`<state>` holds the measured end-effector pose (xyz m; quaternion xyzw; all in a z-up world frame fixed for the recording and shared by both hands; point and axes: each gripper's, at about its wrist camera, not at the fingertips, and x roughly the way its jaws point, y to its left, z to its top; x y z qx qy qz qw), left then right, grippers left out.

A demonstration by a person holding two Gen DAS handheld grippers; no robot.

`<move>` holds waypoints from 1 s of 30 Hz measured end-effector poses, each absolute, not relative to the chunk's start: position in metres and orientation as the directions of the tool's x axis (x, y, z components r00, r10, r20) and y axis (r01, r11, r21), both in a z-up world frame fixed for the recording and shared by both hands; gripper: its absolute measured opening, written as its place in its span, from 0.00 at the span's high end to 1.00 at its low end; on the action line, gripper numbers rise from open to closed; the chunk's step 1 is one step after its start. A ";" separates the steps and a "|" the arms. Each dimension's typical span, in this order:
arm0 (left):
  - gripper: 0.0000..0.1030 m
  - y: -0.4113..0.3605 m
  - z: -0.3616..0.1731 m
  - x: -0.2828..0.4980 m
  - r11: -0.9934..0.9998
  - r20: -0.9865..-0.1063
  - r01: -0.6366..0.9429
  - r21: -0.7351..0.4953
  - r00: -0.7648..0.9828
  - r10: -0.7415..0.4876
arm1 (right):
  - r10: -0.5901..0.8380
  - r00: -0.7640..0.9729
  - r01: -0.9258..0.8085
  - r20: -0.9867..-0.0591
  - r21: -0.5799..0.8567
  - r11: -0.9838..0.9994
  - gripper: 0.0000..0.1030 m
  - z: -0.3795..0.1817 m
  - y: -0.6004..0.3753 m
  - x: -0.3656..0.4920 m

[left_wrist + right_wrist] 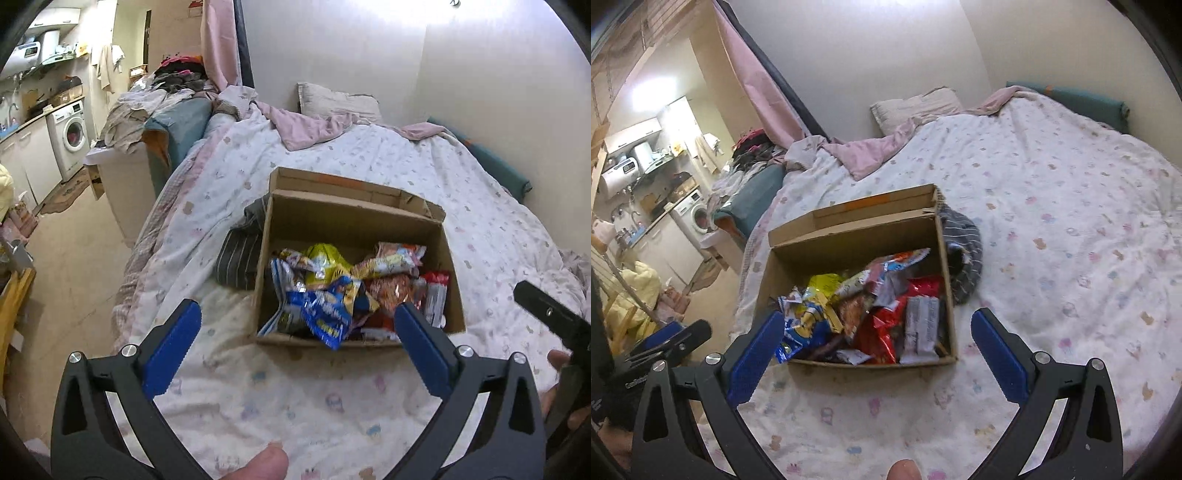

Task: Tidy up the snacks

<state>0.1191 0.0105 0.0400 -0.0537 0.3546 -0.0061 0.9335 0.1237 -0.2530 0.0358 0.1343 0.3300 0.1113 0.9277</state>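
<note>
An open cardboard box [354,225] [857,234] sits on the bed, filled with several snack packets: a blue bag [325,314] [805,328], a yellow bag [325,262] [823,284], red packets [436,295] [879,325] and others. My left gripper [297,314] is open and empty, held above the blanket just in front of the box. My right gripper [877,325] is open and empty, also just in front of the box. The right gripper shows at the left view's right edge [550,317].
The bed is covered by a white patterned blanket [369,155] [1052,206]. A dark striped cloth [240,254] [964,254] lies against the box's side. A pillow [332,99] and walls are behind. Floor, washing machine [72,136] and kitchen counter lie left.
</note>
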 end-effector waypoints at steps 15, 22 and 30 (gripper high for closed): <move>0.00 0.020 0.030 0.063 0.997 -0.639 -0.059 -0.050 0.769 0.014 | 0.223 0.776 -0.181 -0.591 0.130 0.975 0.00 0.021 -0.218 0.081; 0.00 0.020 0.020 0.065 0.997 -0.656 -0.069 -0.031 0.754 0.031 | 0.203 0.772 -0.170 -0.603 0.113 0.979 0.00 0.014 -0.215 0.084; 0.00 0.019 0.021 0.064 0.996 -0.652 -0.071 -0.047 0.758 0.023 | 0.193 0.772 -0.180 -0.606 0.083 0.980 0.00 0.011 -0.210 0.084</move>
